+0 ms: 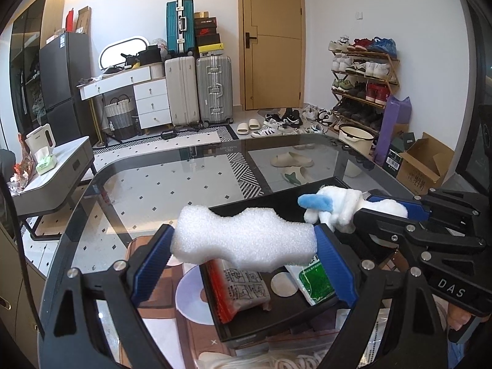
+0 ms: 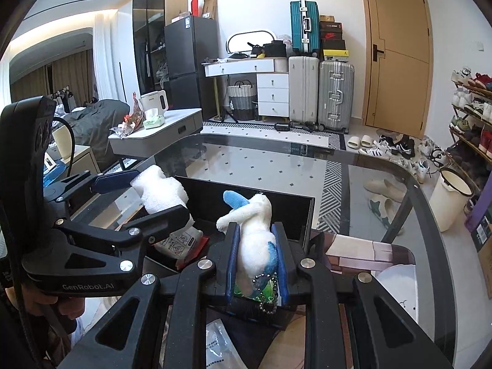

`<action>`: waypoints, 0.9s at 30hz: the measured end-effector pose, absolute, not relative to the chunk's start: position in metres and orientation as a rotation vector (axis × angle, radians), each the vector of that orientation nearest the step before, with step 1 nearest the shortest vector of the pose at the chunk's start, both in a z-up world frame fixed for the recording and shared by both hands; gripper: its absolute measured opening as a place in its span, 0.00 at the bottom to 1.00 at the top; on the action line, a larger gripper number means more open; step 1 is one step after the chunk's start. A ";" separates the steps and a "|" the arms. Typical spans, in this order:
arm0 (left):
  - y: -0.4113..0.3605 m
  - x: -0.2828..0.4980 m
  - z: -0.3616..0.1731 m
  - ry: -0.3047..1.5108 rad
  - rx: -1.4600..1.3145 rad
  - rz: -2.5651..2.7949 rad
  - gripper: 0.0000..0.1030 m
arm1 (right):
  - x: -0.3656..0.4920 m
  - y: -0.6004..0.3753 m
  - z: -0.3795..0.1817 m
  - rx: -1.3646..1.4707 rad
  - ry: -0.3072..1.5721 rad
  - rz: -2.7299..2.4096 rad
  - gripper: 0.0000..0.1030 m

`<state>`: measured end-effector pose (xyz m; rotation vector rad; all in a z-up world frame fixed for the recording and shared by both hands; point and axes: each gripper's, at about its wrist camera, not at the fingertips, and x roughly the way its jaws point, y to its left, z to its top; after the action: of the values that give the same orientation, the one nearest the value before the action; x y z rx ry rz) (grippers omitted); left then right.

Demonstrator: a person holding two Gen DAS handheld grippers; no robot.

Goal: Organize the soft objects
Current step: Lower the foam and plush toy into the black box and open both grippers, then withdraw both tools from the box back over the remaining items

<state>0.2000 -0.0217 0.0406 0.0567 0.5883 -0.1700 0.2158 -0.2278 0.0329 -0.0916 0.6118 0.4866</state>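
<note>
- The left gripper (image 1: pixel 243 240) has its jaws spread wide, and its blue pads pinch the two ends of a white foam block (image 1: pixel 243 238) across the centre of the left wrist view.
- The foam block's long axis runs left to right across the frame, level between the pads, with a wavy upper edge.
- The right gripper (image 2: pixel 256 246) has its jaws pressed close together on a white plush toy (image 2: pixel 255 233) with blue trim, low in the centre of the right wrist view.
- The toy's long axis runs up the frame along the fingers; its head and blue tip (image 2: pixel 235 200) stick out beyond the pads toward upper left, and a bead chain (image 2: pixel 267 292) hangs at its lower end.
- Both held things are above a black tray (image 1: pixel 276 323) on a glass table (image 1: pixel 153 184); the tray holds a red-edged packet (image 1: pixel 243 289) and a green packet (image 1: pixel 316 286).
- In the left wrist view the toy sits just right of the foam block, the two near each other.
- The far half of the glass table is bare up to its curved dark rim (image 2: pixel 415 172).
</note>
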 end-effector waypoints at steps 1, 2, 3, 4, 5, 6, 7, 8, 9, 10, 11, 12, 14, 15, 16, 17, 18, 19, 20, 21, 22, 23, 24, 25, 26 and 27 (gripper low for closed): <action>-0.021 0.201 0.040 0.591 0.056 -0.171 0.88 | 0.217 -0.228 0.032 -0.092 0.613 0.487 0.20; -0.021 0.203 0.040 0.593 0.057 -0.173 0.88 | 0.218 -0.228 0.032 -0.093 0.615 0.487 0.20; -0.021 0.204 0.040 0.595 0.059 -0.172 0.88 | 0.219 -0.228 0.030 -0.094 0.617 0.489 0.20; -0.019 0.204 0.039 0.597 0.059 -0.173 0.88 | 0.220 -0.228 0.030 -0.095 0.618 0.489 0.20; -0.018 0.204 0.039 0.600 0.058 -0.176 0.88 | 0.219 -0.228 0.030 -0.094 0.619 0.488 0.20; -0.018 0.205 0.039 0.602 0.057 -0.181 0.88 | 0.222 -0.228 0.029 -0.094 0.621 0.487 0.20; -0.017 0.204 0.038 0.601 0.057 -0.184 0.88 | 0.223 -0.228 0.028 -0.092 0.625 0.493 0.20; -0.017 0.204 0.039 0.602 0.058 -0.187 0.88 | 0.225 -0.228 0.028 -0.091 0.629 0.501 0.20; -0.017 0.204 0.039 0.604 0.059 -0.191 0.89 | 0.226 -0.228 0.027 -0.093 0.632 0.513 0.22; -0.017 0.203 0.039 0.606 0.058 -0.193 0.91 | 0.225 -0.227 0.027 -0.102 0.626 0.509 0.27; -0.017 0.202 0.039 0.607 0.056 -0.197 0.95 | 0.224 -0.228 0.027 -0.113 0.615 0.500 0.30; -0.017 0.200 0.040 0.602 0.053 -0.201 0.97 | 0.222 -0.229 0.027 -0.123 0.606 0.489 0.37; -0.016 0.197 0.041 0.598 0.050 -0.207 1.00 | 0.220 -0.232 0.028 -0.125 0.604 0.477 0.43; -0.016 0.195 0.042 0.596 0.048 -0.210 1.00 | 0.218 -0.235 0.027 -0.122 0.603 0.472 0.48; -0.016 0.192 0.043 0.594 0.044 -0.211 1.00 | 0.215 -0.239 0.028 -0.119 0.600 0.465 0.52; -0.016 0.190 0.044 0.592 0.041 -0.213 1.00 | 0.213 -0.241 0.029 -0.116 0.597 0.461 0.54; -0.015 0.186 0.045 0.589 0.037 -0.215 1.00 | 0.210 -0.244 0.030 -0.111 0.595 0.459 0.61; -0.014 0.184 0.046 0.588 0.036 -0.213 1.00 | 0.206 -0.248 0.032 -0.102 0.595 0.456 0.73; -0.013 0.181 0.047 0.585 0.033 -0.211 1.00 | 0.203 -0.251 0.033 -0.094 0.592 0.453 0.78; -0.012 0.177 0.049 0.580 0.030 -0.211 1.00 | 0.198 -0.253 0.035 -0.087 0.585 0.451 0.84; -0.010 0.172 0.050 0.574 0.027 -0.211 1.00 | 0.193 -0.257 0.038 -0.079 0.570 0.449 0.86; -0.008 0.170 0.051 0.572 0.025 -0.208 1.00 | 0.189 -0.258 0.039 -0.077 0.568 0.450 0.87; -0.007 0.165 0.053 0.569 0.023 -0.201 1.00 | 0.186 -0.260 0.040 -0.078 0.572 0.451 0.89; -0.005 0.162 0.054 0.566 0.020 -0.198 1.00 | 0.181 -0.260 0.041 -0.083 0.577 0.451 0.94; -0.004 0.158 0.056 0.561 0.016 -0.198 1.00 | 0.176 -0.261 0.041 -0.088 0.580 0.451 0.96; -0.003 0.153 0.058 0.559 0.013 -0.200 1.00 | 0.172 -0.261 0.042 -0.095 0.580 0.450 0.99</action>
<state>0.1534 -0.0027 0.0576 0.0128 0.5590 -0.1999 0.1720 -0.2612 0.0424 -0.0950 0.5797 0.4505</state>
